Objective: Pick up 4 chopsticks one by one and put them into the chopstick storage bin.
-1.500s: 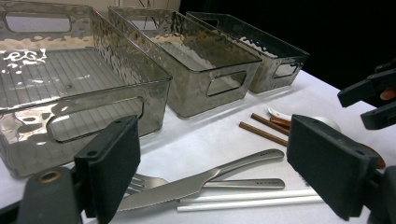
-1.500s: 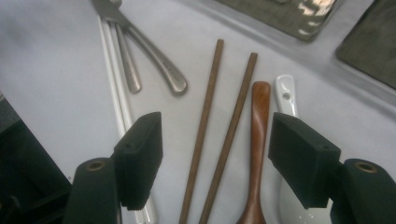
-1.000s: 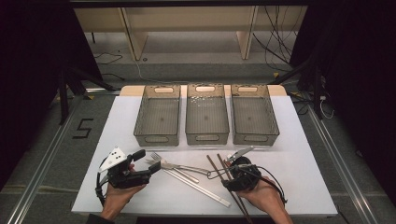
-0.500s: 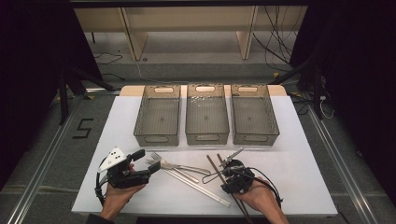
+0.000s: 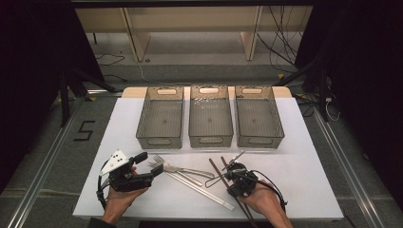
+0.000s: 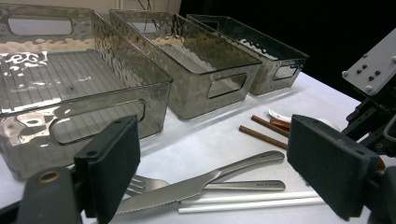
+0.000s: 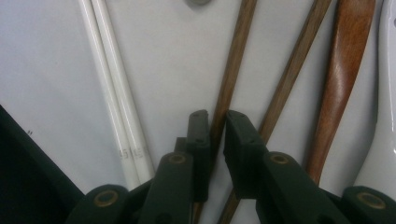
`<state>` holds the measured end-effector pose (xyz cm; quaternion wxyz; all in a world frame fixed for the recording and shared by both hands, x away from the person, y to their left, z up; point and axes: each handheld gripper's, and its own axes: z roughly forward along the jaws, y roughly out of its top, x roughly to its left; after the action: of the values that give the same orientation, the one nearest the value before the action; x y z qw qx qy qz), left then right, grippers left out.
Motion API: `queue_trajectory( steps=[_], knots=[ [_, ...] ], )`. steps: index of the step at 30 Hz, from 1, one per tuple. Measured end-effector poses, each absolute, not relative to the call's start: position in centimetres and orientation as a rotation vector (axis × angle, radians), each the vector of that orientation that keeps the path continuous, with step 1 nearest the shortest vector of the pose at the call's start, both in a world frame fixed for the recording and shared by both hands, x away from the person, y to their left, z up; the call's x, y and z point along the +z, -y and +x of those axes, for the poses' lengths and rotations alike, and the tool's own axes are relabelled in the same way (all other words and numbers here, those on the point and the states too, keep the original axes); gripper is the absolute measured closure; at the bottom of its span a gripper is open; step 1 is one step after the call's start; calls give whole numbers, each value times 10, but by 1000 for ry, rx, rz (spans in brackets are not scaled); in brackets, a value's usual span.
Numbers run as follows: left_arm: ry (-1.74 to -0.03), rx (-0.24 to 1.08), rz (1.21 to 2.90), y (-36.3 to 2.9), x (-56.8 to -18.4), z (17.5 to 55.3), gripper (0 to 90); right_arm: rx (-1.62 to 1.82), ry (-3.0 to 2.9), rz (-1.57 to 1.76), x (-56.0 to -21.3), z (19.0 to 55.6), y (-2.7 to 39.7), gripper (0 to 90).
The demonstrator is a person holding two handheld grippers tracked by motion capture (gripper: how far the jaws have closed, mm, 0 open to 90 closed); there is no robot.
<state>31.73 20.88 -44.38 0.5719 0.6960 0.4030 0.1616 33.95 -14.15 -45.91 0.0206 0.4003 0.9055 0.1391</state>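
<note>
our right gripper (image 7: pixel 215 122) has just been closing and now pinches one thin brown wooden chopstick (image 7: pixel 232 70) lying on the white table (image 7: pixel 46 70); its twin (image 7: pixel 294 65) lies just beside and may drag along. our left gripper (image 6: pixel 212 158) hangs open over the steel knife (image 6: pixel 201 184), whose serrations the high view blurs.

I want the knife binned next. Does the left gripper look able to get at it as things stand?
Probably yes. The left gripper is open, with the knife lying right between and ahead of its jaws. The blade rests across the fork, so a grasp may catch that too.
</note>
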Motion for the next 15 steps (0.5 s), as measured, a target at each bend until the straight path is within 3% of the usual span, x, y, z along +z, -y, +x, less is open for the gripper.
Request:
queue_trajectory(
  steps=[15],
  knots=[
    [-939,378,1636,-207,-444,318,170,375,-2777,1270,-459,339,136,850]
  ],
)
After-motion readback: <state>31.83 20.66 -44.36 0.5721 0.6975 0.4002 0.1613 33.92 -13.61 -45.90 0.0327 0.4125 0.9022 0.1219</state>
